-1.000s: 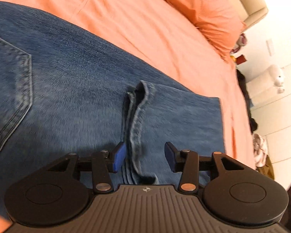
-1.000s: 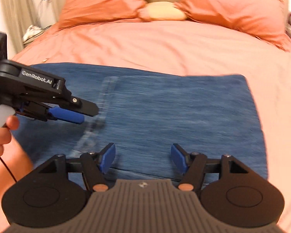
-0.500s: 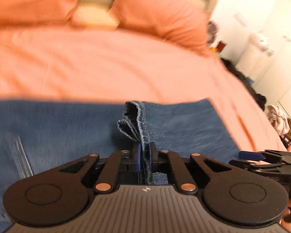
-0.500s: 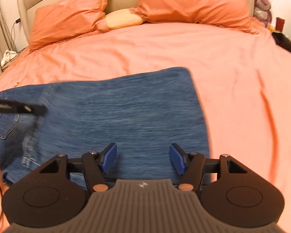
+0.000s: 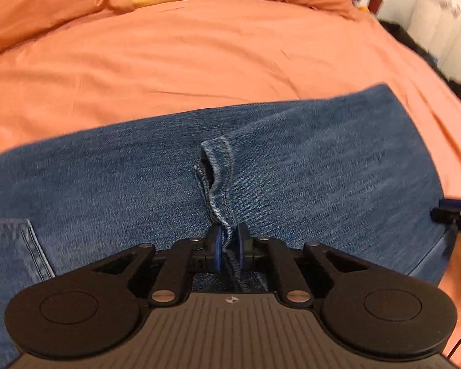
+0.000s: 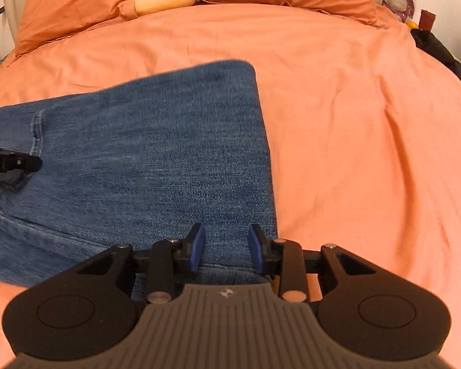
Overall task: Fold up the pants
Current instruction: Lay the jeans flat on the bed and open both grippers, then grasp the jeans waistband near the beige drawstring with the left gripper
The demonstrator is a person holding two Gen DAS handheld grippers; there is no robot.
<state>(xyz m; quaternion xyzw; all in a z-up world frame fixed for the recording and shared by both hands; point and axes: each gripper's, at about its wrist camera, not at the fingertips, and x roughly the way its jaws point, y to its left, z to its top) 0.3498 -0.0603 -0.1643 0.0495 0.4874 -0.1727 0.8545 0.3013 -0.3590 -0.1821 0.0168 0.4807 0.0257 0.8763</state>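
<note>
Left jaws (image 5: 229, 247) pinching jeans (image 5: 292, 166) hem, right jaws (image 6: 226, 247) closing, bed (image 6: 353, 107)

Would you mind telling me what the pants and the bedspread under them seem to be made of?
Pants: blue denim, matte, judging by the diagonal weave, faded streaks and stitched seam. Bedspread: probably a thin woven cotton, matte orange, lying in soft creases; the fibre itself cannot be told.
</note>
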